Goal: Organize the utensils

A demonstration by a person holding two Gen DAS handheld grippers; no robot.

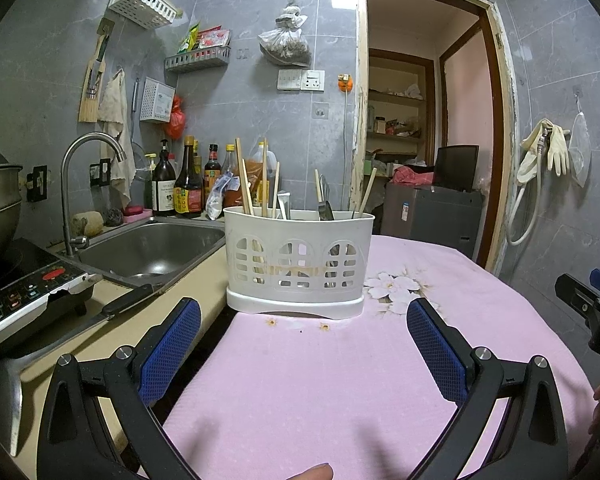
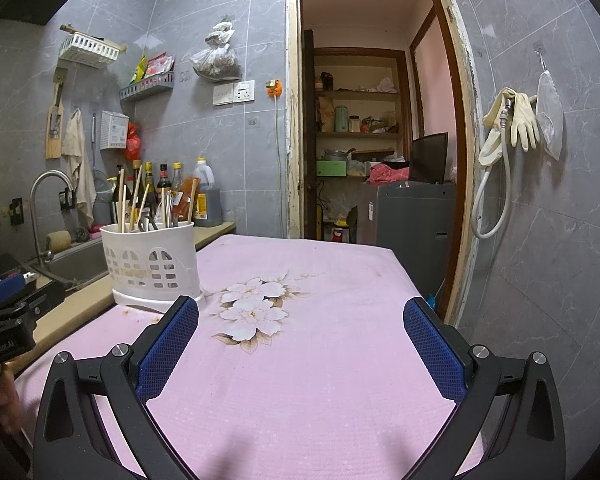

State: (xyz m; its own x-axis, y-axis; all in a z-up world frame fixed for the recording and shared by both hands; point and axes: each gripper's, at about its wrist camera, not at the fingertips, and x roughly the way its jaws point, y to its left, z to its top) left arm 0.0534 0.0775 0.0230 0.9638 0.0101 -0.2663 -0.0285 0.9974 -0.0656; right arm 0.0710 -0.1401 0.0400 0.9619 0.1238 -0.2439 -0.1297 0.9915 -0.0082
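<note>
Left wrist view: the left gripper (image 1: 304, 344) hangs wide open and empty, the white slotted plastic utensil caddy (image 1: 299, 260) dead ahead of it on the pink flowered cloth (image 1: 340, 380), wooden chopsticks (image 1: 244, 184) and metal cutlery (image 1: 325, 204) standing upright inside. Right wrist view: the right gripper (image 2: 300, 344), also spread and empty, has the caddy ahead and left, so the left gripper looks nearer.

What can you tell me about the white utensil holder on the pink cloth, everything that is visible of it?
The white utensil holder looks like plastic, oval in shape, with arched slotted openings in its wall and a wider drip base underneath. It stands upright on the pink cloth, at its edge nearest the sink. Wooden chopsticks and some metal utensils stick up out of it. A brownish stain crosses its front. Neither gripper touches it.
</note>
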